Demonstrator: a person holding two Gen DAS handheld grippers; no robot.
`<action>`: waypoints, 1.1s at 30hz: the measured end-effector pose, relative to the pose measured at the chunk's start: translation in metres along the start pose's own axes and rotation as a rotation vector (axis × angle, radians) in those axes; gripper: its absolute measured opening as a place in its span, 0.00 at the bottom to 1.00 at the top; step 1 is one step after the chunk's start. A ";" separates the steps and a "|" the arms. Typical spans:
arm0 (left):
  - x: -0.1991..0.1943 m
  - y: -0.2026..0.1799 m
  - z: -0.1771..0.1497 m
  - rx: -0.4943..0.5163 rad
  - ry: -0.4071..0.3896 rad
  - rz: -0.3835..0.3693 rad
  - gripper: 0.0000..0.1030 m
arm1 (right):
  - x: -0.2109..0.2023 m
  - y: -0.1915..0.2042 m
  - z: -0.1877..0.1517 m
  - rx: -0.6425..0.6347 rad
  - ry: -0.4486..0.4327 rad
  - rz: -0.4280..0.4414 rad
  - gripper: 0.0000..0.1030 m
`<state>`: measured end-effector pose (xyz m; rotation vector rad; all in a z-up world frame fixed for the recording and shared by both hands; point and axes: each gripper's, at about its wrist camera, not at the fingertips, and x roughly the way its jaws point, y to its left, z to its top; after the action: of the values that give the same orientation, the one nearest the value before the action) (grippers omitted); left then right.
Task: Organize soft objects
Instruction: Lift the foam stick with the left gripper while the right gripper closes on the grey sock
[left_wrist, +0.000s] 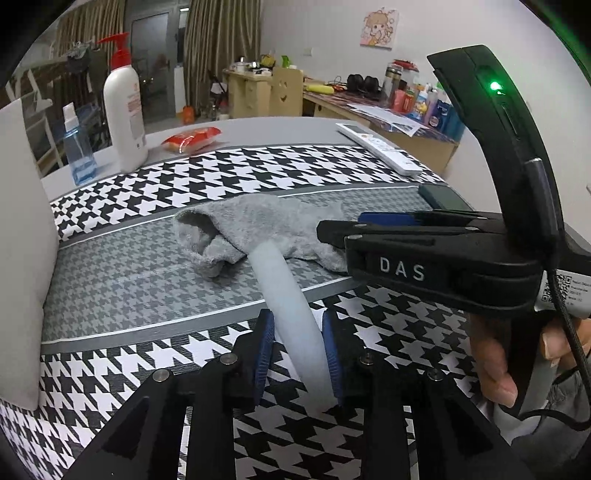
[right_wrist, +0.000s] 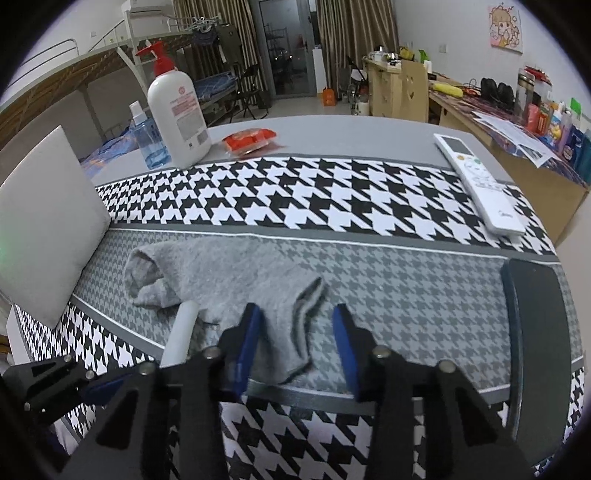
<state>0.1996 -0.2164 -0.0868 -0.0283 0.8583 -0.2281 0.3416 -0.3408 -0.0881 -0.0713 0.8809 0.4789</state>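
A grey sock (left_wrist: 258, 225) lies flat on the grey houndstooth band of the table cloth; it also shows in the right wrist view (right_wrist: 229, 280). My left gripper (left_wrist: 297, 347) is shut on a white translucent tube (left_wrist: 291, 306), whose far end rests on the sock's middle. The tube (right_wrist: 183, 332) shows in the right wrist view at the sock's near edge. My right gripper (right_wrist: 295, 343) is open, its fingers straddling the sock's toe end just above it. In the left wrist view the right gripper (left_wrist: 336, 230) sits at the sock's right end.
A white cushion (right_wrist: 44, 229) stands at the left. A lotion pump bottle (right_wrist: 177, 114), blue spray bottle (right_wrist: 147, 144) and red packet (right_wrist: 251, 140) sit at the back. A white remote (right_wrist: 480, 181) lies back right. A dark flat case (right_wrist: 535, 332) lies at the right.
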 end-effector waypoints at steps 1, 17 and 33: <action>0.001 0.000 0.001 0.002 0.002 -0.002 0.27 | -0.001 0.000 0.000 0.001 0.000 0.002 0.42; -0.009 0.007 -0.001 0.029 -0.010 0.009 0.12 | -0.023 0.015 -0.002 -0.054 -0.057 0.010 0.12; -0.047 0.037 -0.003 0.010 -0.099 0.049 0.11 | -0.051 0.035 0.007 -0.036 -0.125 0.018 0.08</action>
<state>0.1748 -0.1704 -0.0581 -0.0090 0.7588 -0.1834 0.3038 -0.3265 -0.0406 -0.0661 0.7506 0.5108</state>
